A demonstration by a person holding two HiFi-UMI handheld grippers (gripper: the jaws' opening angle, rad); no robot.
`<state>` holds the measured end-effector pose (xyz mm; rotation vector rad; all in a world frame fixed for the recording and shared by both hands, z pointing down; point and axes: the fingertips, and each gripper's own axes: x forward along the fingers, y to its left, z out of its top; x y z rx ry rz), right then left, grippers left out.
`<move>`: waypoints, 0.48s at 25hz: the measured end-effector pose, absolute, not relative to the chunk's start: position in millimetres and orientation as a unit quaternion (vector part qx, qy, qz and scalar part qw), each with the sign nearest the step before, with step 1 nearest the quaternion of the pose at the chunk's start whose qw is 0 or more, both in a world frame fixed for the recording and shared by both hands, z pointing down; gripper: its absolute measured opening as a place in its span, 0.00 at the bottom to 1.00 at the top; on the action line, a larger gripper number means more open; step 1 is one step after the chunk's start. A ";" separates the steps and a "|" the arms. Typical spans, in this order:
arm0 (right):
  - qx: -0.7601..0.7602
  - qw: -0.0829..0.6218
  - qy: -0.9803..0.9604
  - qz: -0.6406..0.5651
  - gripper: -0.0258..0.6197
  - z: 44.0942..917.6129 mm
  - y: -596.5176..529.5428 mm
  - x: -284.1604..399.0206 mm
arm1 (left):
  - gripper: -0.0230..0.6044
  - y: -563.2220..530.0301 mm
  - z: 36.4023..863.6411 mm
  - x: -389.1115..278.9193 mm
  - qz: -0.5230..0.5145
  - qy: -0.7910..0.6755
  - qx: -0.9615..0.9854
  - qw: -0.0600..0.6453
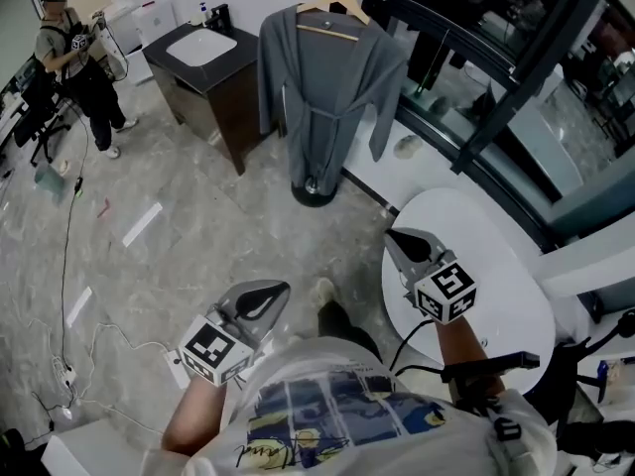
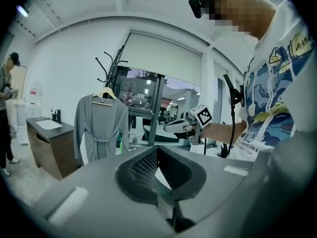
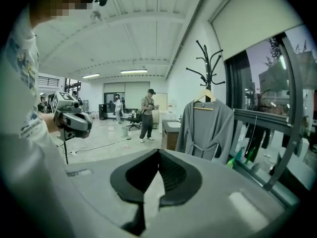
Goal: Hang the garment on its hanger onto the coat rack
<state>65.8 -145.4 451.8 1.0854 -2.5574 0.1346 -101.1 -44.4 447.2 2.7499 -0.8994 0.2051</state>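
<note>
A grey robe hangs on a wooden hanger on the black coat rack, whose round base stands on the floor ahead of me. The robe and rack show far off in the left gripper view. They also appear in the right gripper view, as robe and rack. My left gripper is shut and empty, held low near my body. My right gripper is also shut with nothing in it, above the white table's edge. Both are well short of the robe.
A dark cabinet with a white sink stands left of the rack. A white round table is under my right hand. Glass panels with dark frames run along the right. Another person stands far left, and cables lie on the floor.
</note>
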 end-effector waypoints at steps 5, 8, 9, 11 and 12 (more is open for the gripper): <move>0.355 0.191 -0.914 0.041 0.04 459.9 -108.3 41.6 | 0.04 -33.2 446.8 -98.4 0.066 -0.301 0.944 0.117; 0.342 0.194 -0.918 0.045 0.04 464.5 -93.2 33.8 | 0.04 -26.8 445.6 -94.2 0.064 -0.297 0.946 0.115; 0.338 0.196 -0.919 0.046 0.04 466.0 -88.0 31.5 | 0.04 -23.8 446.7 -93.5 0.066 -0.297 0.945 0.117; 0.327 0.203 -0.922 0.046 0.04 469.1 -79.7 24.0 | 0.04 -21.2 448.5 -94.6 0.070 -0.296 0.945 0.122; 0.320 0.205 -0.924 0.046 0.04 470.3 -76.4 18.9 | 0.04 -21.8 448.2 -95.6 0.071 -0.297 0.944 0.123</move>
